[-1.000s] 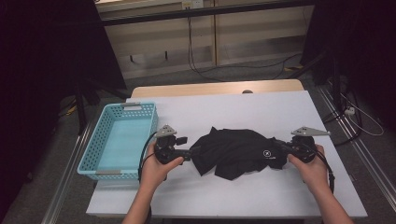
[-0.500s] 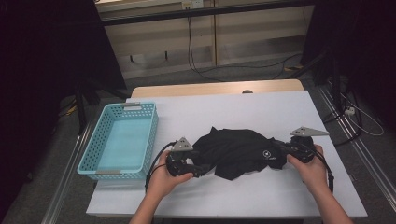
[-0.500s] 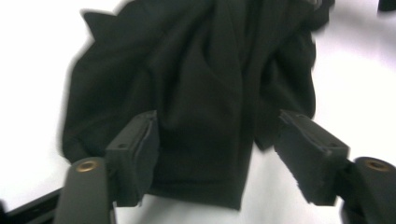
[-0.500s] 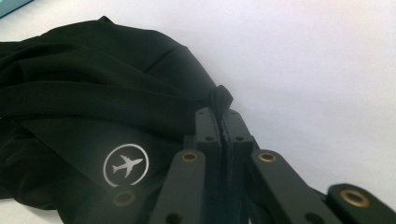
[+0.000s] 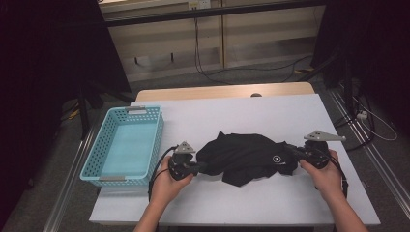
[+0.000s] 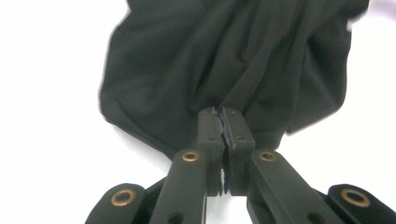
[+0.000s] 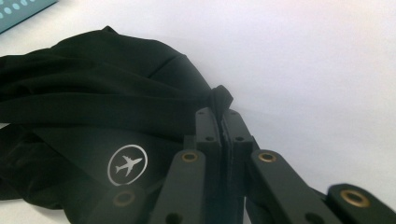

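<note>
A black garment [image 5: 244, 157] lies crumpled on the white table [image 5: 251, 116], with a small round white aeroplane badge [image 7: 127, 164] near its right end. It stretches between the two grippers. The left gripper [image 6: 223, 114] has just been closing, and its fingers [image 6: 208, 133] are now clamped on a gathered fold. The right gripper [image 7: 221, 109] pinches the other end. Both hands [image 5: 167, 180] sit low at the table's near edge, grippers pointing inward. A blue basket [image 5: 99, 166] stands left of the left gripper.
</note>
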